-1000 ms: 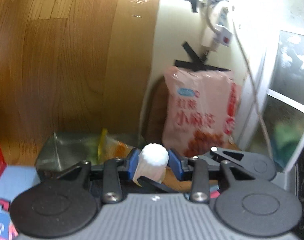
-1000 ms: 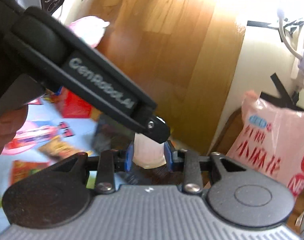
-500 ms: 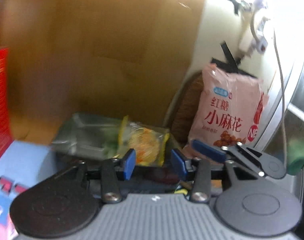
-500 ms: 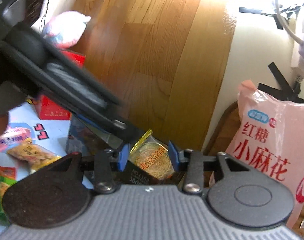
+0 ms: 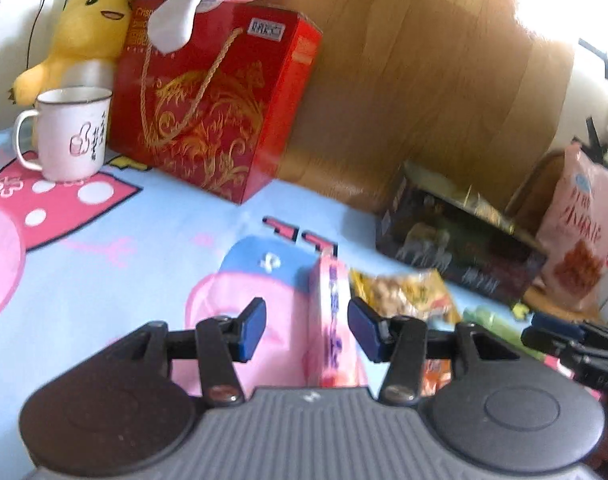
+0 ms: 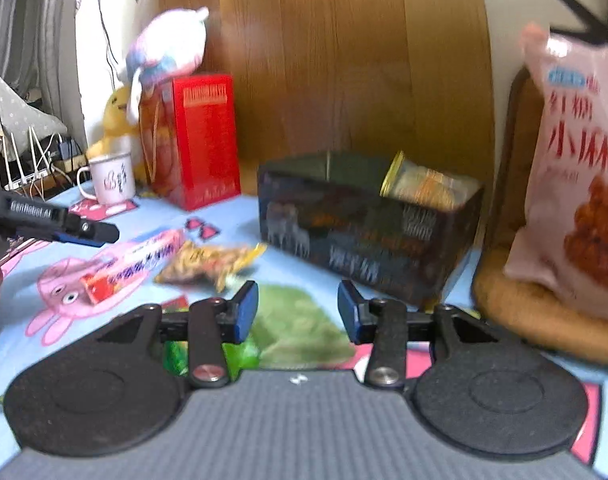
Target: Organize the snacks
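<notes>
A dark tin box (image 6: 367, 224) stands on the blue cartoon cloth and holds a yellow snack packet (image 6: 423, 184); it also shows in the left wrist view (image 5: 459, 244). My left gripper (image 5: 305, 328) is open and hovers over a long pink snack box (image 5: 333, 320), which lies beside a yellow peanut packet (image 5: 403, 292). My right gripper (image 6: 298, 310) is open and empty above a green packet (image 6: 296, 328). The pink box (image 6: 136, 260) and the peanut packet (image 6: 208, 260) lie to its left.
A red gift bag (image 5: 212, 96), a white mug (image 5: 72, 132) and a yellow plush duck (image 5: 84, 28) stand at the back left. A large pink snack bag (image 6: 575, 168) leans on a round wooden stool (image 6: 523, 304) at the right. A wooden panel rises behind.
Both grippers have let go of the white cup-shaped snack, opened, and swung back left and down from over the tin box to the loose packets on the cloth.
</notes>
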`<state>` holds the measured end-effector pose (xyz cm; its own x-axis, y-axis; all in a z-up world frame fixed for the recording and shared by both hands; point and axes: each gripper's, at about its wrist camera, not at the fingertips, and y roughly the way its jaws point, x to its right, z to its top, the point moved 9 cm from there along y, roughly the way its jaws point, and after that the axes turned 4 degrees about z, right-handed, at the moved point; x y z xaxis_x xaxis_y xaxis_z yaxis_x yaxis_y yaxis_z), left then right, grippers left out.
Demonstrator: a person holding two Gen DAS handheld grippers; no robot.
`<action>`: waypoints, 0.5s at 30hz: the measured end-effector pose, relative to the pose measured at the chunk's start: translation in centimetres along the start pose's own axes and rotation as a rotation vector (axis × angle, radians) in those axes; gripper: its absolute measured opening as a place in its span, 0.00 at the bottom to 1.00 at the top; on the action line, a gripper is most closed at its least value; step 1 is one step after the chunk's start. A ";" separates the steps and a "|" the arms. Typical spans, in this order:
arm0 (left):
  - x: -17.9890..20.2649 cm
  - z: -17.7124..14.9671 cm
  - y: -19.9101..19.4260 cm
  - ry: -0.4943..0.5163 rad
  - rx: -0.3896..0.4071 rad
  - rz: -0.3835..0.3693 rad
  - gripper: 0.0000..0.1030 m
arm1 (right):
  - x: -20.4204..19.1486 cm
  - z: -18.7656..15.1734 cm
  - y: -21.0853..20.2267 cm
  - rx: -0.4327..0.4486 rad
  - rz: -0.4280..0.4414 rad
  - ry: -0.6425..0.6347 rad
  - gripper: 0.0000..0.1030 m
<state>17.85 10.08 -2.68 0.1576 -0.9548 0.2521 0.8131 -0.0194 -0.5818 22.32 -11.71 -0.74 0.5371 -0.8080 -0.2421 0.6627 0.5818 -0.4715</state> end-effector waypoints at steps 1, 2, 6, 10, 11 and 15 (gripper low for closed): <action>0.2 -0.3 0.2 0.008 -0.003 -0.006 0.45 | -0.2 -0.4 0.1 -0.015 0.009 0.025 0.46; 0.7 -0.6 0.4 0.016 -0.006 -0.010 0.46 | -0.1 -0.6 0.1 -0.027 0.014 0.047 0.48; 1.5 -0.9 0.7 0.043 0.001 -0.034 0.46 | 0.0 -0.7 -0.4 -0.019 -0.002 0.097 0.51; 1.4 -1.1 0.1 0.036 0.023 -0.059 0.49 | 1.0 -0.7 -0.4 -0.018 -0.048 0.151 0.51; 1.3 -1.1 0.0 0.031 0.028 -0.064 0.50 | 1.5 -0.8 -0.6 -0.012 -0.054 0.186 0.51; 1.0 -0.9 -0.2 0.003 0.037 -0.089 0.51 | 3.4 -1.0 -1.5 0.037 -0.062 0.318 0.51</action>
<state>17.34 8.86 -2.98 0.0821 -0.9505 0.2997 0.8441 -0.0935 -0.5279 22.59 -15.44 -1.69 0.3091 -0.8270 -0.4696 0.7106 0.5290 -0.4639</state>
